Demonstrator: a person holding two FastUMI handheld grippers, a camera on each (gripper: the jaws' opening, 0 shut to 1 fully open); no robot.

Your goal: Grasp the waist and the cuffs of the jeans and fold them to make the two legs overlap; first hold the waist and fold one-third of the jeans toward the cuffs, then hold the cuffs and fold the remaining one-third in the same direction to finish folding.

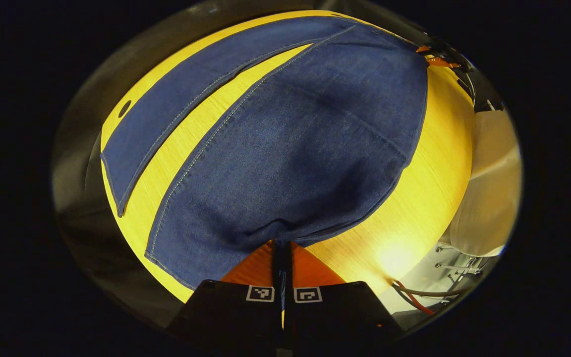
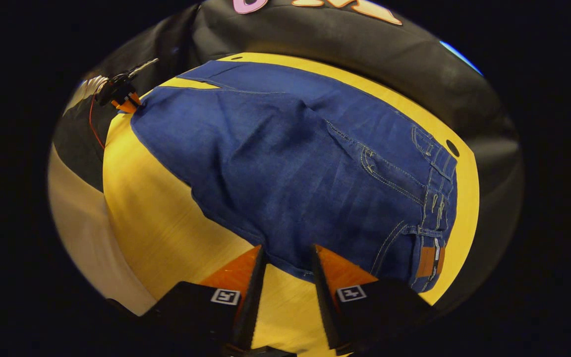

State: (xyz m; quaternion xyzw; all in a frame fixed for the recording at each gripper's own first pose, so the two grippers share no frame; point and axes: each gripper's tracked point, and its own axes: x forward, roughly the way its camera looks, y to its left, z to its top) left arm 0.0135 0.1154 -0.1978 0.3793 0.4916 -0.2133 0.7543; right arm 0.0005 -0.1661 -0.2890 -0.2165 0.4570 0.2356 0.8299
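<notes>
On yellow table (image 1: pixel 429 198): jeans (image 1: pixel 285 148) spread; left hand-held gripper (image 1: pixel 281 248) pinching cuff; right hand-held gripper (image 2: pixel 288 258) spread at waist edge.

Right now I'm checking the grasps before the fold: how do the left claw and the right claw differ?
The left claw is shut, pinching the jeans at a cuff hem; the right claw is open, gripping nothing. The left claw lifts the cloth into a peak; the right claw's fingers straddle the hem near the waist over the table. Both are at the jeans' near edge.
</notes>
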